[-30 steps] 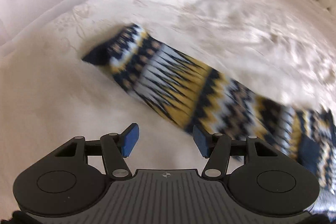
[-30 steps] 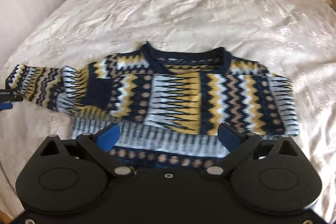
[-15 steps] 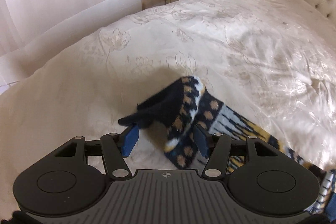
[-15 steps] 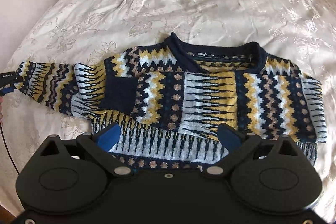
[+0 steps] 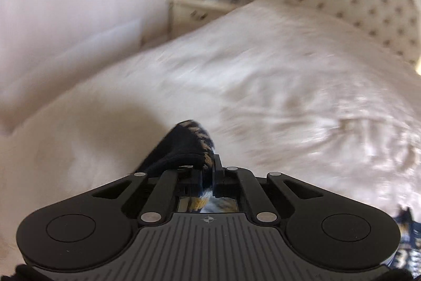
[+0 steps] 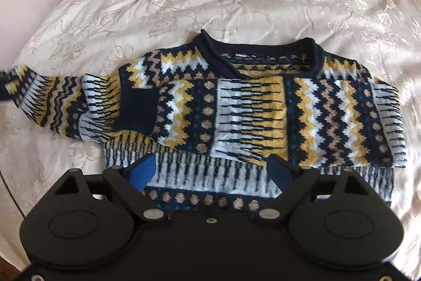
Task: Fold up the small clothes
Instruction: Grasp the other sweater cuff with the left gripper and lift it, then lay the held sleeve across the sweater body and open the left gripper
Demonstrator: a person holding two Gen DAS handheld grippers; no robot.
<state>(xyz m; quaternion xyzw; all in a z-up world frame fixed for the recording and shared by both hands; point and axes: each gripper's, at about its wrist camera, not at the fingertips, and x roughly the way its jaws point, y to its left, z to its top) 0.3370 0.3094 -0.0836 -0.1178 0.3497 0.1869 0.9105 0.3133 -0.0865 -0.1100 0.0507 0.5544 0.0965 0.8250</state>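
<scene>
Left gripper (image 5: pixel 209 162) tilted down, clamping sleeve cuff (image 5: pixel 184 146).

Small knitted sweater (image 6: pixel 250 107) in navy, yellow, white and tan zigzag bands, lying flat, neckline away from the right wrist camera, one sleeve folded across the chest, other sleeve (image 6: pixel 50 99) stretched out sideways, its navy cuff (image 5: pixel 184 146) pinched and raised.

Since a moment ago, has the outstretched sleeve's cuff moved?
Yes. The left hand-held gripper has closed on the sleeve cuff and lifted it off the bedspread, toward the nightstand.
</scene>
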